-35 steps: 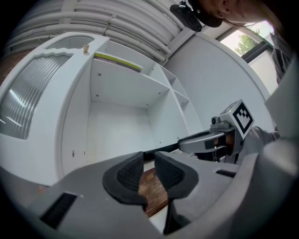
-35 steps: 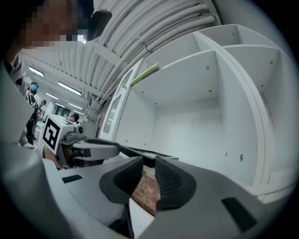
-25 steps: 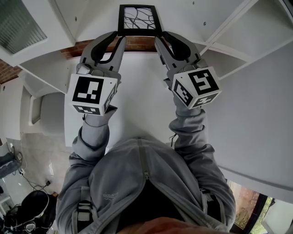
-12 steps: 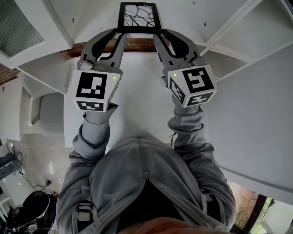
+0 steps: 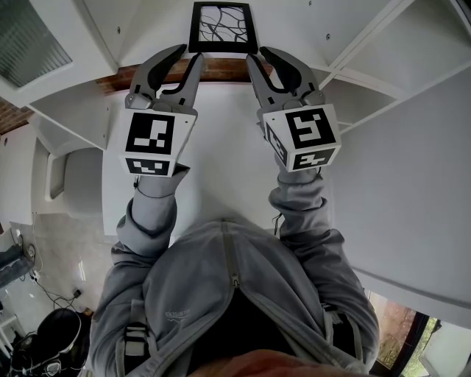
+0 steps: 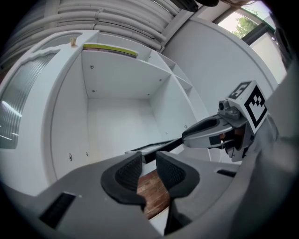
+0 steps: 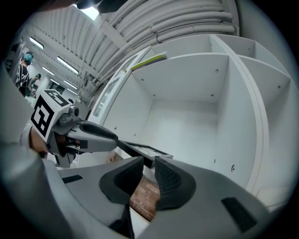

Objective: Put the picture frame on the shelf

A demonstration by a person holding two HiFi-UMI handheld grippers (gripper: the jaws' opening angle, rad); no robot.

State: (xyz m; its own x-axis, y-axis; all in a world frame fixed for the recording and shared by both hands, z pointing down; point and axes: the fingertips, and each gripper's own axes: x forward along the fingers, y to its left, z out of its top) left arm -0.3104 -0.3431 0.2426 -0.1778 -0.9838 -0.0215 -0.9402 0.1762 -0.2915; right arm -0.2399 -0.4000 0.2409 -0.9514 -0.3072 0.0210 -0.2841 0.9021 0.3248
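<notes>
The picture frame [image 5: 221, 28], black with a branch pattern, is at the mouth of a white shelf compartment [image 5: 294, 22]; I cannot tell whether it rests on the board. My left gripper [image 5: 190, 54] is at its left lower corner. Its jaws are opening, and the frame's corner [image 6: 154, 150] stands just past the pads without being pressed. My right gripper [image 5: 257, 54] is shut on the right lower corner, whose edge [image 7: 140, 150] sits between the pad tips. Each gripper view shows its own jaws, the left [image 6: 148, 168] and the right [image 7: 148, 170].
White shelf compartments [image 6: 117, 93] with dividers [image 7: 247, 121] surround the frame. A brick surface [image 5: 221, 71] shows below the jaws. A yellow-green strip [image 6: 110, 49] lies on top of the shelf unit. The person's grey hooded top [image 5: 228, 294] fills the lower head view.
Both grippers and the frame have moved a little farther toward the shelf. The left jaws have spread wider off the frame's corner; the right jaws stand as before.
</notes>
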